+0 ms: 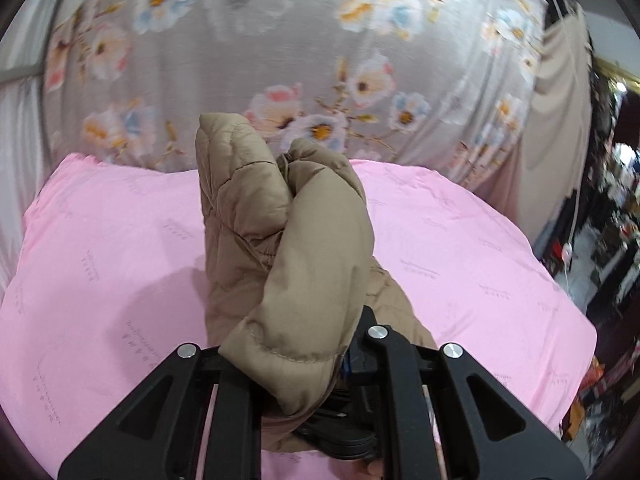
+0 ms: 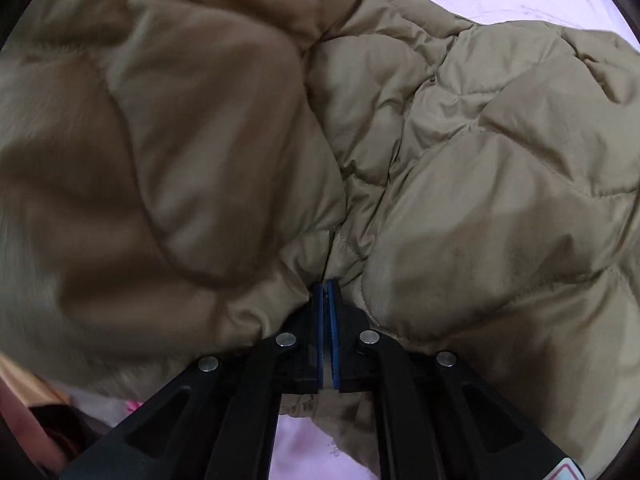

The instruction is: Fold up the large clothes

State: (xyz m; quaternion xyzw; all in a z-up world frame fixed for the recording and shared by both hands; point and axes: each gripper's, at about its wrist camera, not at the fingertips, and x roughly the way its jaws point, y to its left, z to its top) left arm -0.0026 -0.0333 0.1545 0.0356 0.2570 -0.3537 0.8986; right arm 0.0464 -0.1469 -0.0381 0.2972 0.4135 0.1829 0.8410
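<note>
Above the pink sheet (image 1: 120,260), a bunched fold of the tan quilted jacket (image 1: 280,240) is clenched by the left gripper (image 1: 320,368) (the fingers largely buried in fabric). Beyond the sheet, a grey floral bedspread (image 1: 240,80) is seen. The jacket (image 2: 460,160) is also pinched at a seam by the right gripper (image 2: 327,312), its blue-padded fingers (image 2: 333,340) pressed together.

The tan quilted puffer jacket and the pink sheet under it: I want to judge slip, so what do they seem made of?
Tan quilted puffer jacket: apparently thin synthetic shell with a faint sheen, stitched into puffy, crinkled panels. Pink sheet: looks like matte woven cloth, smooth, with small printed marks.
</note>
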